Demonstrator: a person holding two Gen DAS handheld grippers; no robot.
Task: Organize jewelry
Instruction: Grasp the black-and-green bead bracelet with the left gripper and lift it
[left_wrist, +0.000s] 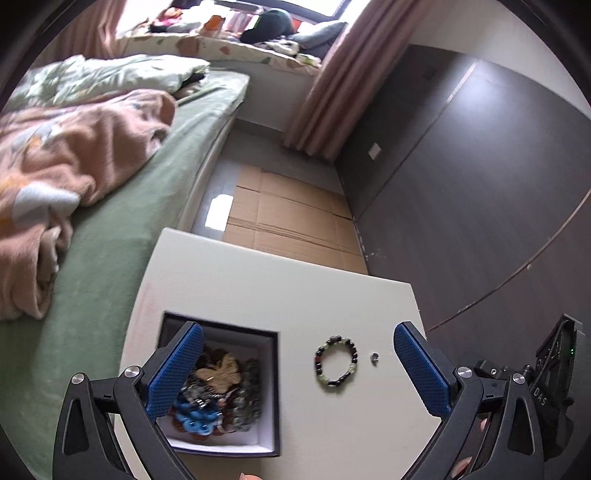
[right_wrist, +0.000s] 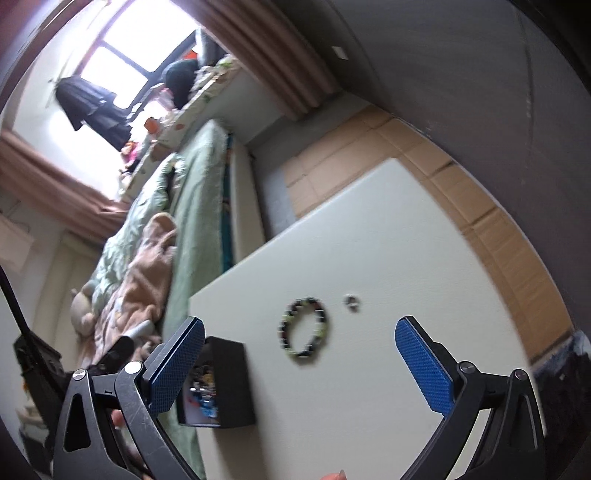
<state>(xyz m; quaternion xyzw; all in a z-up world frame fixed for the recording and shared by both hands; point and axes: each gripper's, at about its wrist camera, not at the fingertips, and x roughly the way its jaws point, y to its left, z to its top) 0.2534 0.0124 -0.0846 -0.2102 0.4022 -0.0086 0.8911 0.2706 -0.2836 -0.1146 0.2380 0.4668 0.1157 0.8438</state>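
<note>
A black box (left_wrist: 271, 391) lies open at the near left, heaped with beads and a tan butterfly piece (left_wrist: 219, 373). Right of it, a dark-and-green bead bracelet (left_wrist: 335, 361) lies flat, a small ring (left_wrist: 374, 357) just beside it.

Matt, smooth off-white tabletop (left_wrist: 258, 288). Glossy round black and pale-green beads on bracelet (left_wrist: 335, 363); small shiny metallic ring (left_wrist: 375, 357) beside it. Matt black square box (left_wrist: 275, 391), smooth white lining. Blue finger pads (left_wrist: 177, 369), knurled grid texture, on matt black plastic frames with bright metal pivots. Creased brown cardboard (left_wrist: 295, 218) on floor.
</note>
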